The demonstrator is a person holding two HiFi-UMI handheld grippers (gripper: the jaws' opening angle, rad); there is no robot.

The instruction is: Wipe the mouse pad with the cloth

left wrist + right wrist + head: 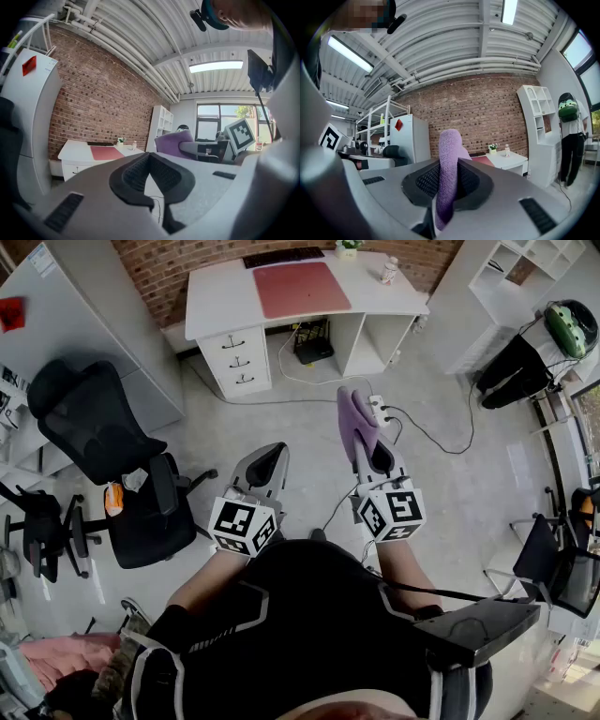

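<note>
A red mouse pad (pixel 291 287) lies on the white desk (pixel 216 296) far ahead, against the brick wall. My right gripper (pixel 368 448) is shut on a purple cloth (pixel 355 421), which sticks up past its jaws; the cloth (pixel 448 164) fills the gap in the right gripper view. My left gripper (pixel 265 463) is shut with nothing in it, its pads meeting in the left gripper view (pixel 149 161). Both grippers hang in front of the person's body, well short of the desk. The mouse pad (pixel 107 153) shows small in the left gripper view.
A black keyboard (pixel 283 256), a small plant (pixel 348 247) and a bottle (pixel 390 270) stand on the desk. A black office chair (pixel 112 465) is at the left. Cables and a power strip (pixel 380 411) lie on the floor. White shelves (pixel 511 277) and a standing person (pixel 525 352) are at the right.
</note>
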